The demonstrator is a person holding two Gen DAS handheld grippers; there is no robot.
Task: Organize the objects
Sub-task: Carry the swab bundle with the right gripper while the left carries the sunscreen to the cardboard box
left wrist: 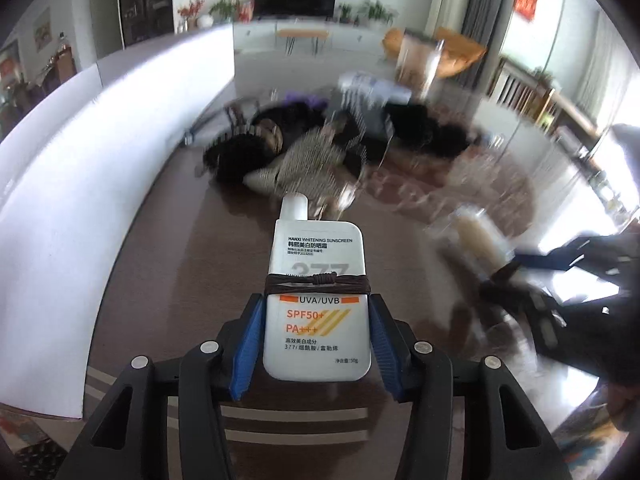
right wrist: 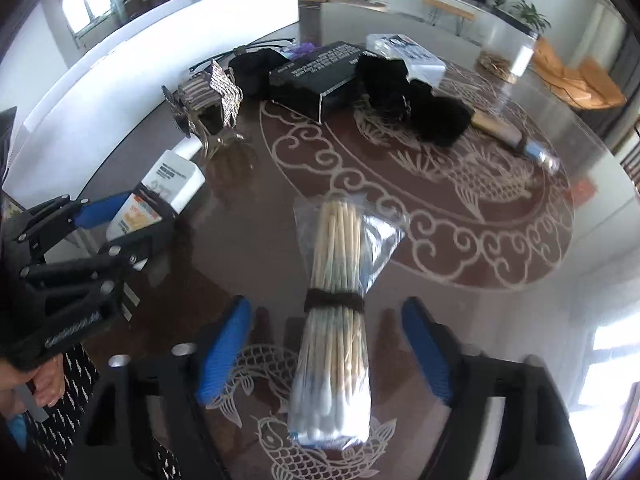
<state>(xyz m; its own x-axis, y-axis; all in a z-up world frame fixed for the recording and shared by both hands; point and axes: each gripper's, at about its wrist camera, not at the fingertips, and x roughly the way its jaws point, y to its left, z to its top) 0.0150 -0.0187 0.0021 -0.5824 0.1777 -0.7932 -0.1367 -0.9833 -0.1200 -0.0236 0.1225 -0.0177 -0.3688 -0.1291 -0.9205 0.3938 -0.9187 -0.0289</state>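
Tabletop sunscreen bottle [left wrist: 316, 304] between left hand-held gripper [left wrist: 316, 344]

From my left wrist view, the pile of dark items [left wrist: 340, 136] at the far side of the table [left wrist: 200, 272] and the cotton swab bundle [left wrist: 478, 240] are motion-blurred beyond identification, and the right gripper [left wrist: 520, 292] is smeared and cut off at the frame edge.

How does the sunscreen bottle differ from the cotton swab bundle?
The sunscreen bottle is one flat white printed container; the cotton swab bundle is many thin sticks in clear plastic. The bottle is clamped in the left hand-held gripper; the bundle lies untouched on the table. Both wear a dark band.
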